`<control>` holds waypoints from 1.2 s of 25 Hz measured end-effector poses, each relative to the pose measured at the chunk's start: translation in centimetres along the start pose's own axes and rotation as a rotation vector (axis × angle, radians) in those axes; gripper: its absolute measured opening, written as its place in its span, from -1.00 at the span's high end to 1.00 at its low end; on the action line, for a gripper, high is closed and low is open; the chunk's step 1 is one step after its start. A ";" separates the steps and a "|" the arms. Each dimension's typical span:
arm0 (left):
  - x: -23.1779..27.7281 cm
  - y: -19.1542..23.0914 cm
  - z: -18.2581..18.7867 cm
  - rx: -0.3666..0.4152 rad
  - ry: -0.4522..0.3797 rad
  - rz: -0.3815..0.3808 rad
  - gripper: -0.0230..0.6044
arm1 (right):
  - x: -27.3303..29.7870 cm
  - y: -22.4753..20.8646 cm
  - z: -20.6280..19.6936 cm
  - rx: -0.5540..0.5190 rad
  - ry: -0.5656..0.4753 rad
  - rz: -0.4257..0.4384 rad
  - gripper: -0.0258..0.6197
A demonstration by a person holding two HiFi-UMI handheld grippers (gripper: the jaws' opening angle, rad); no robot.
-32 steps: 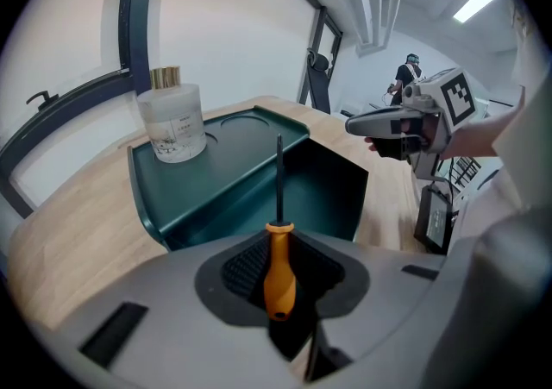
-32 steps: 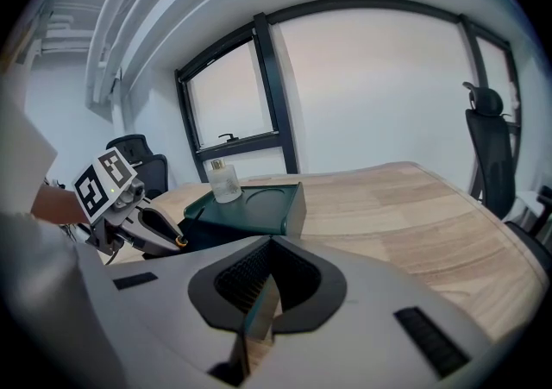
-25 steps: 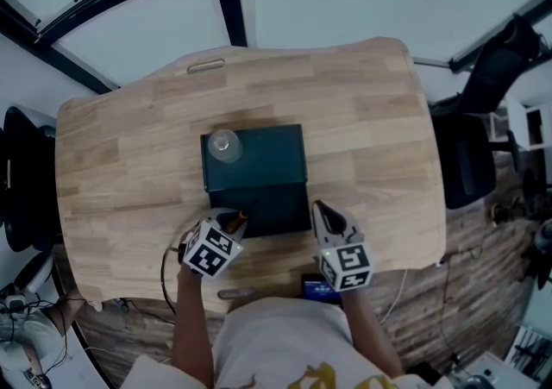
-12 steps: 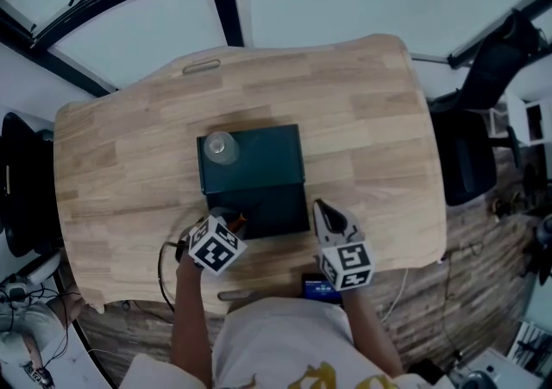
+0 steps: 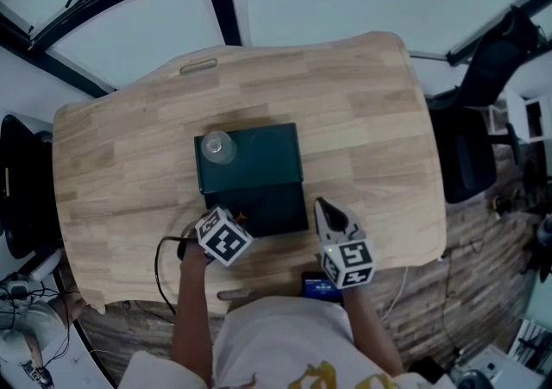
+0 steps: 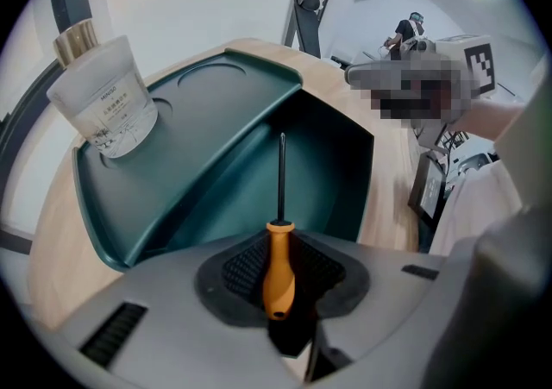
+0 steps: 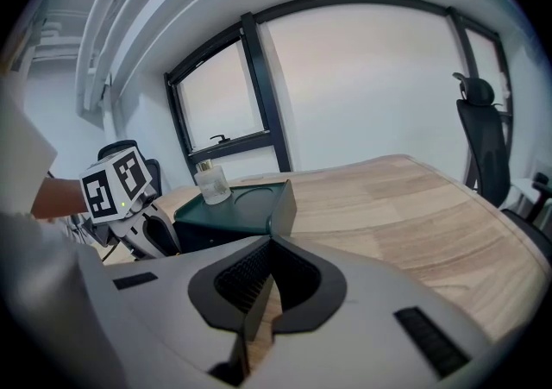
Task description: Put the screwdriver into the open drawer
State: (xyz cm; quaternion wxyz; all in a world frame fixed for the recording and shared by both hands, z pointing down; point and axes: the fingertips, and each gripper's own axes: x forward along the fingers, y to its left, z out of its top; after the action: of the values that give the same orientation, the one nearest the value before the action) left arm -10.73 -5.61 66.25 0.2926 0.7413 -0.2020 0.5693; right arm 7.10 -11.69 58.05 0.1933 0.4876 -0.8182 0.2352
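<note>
Our left claw [image 6: 276, 282] is clamped on the orange handle of the screwdriver [image 6: 279, 249], whose shaft points to 12 o'clock over the open drawer [image 6: 332, 176]. Our right claw [image 7: 256, 314], pressed together on nothing, is held at the drawer's 3 o'clock above the wooden tabletop [image 5: 371, 120].

Screwdriver [image 6: 279, 245]: orange handle, thin dark shaft. Clamped by the handle between the jaws of the left gripper [image 6: 280, 282], shaft pointing straight ahead, tip out over the hollow of the open drawer [image 6: 332, 176]. Drawer: dark green, smooth-walled, pulled out from the front of the dark green cabinet [image 6: 216, 111], just below its top.
</note>
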 end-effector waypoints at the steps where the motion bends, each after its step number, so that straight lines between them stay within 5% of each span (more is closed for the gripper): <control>1: 0.1 0.0 0.0 0.002 0.011 0.002 0.70 | 0.0 -0.1 0.0 0.004 0.001 -0.002 0.92; 30: 1.4 -0.3 -0.3 0.002 0.226 -0.036 0.70 | -0.3 -0.6 -1.0 0.029 0.014 -0.016 0.92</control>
State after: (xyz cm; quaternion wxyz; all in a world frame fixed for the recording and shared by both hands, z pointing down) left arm -10.40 -5.10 67.60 0.3232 0.6762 -0.1538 0.6439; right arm 7.90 -11.16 58.83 0.1940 0.4953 -0.8095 0.2487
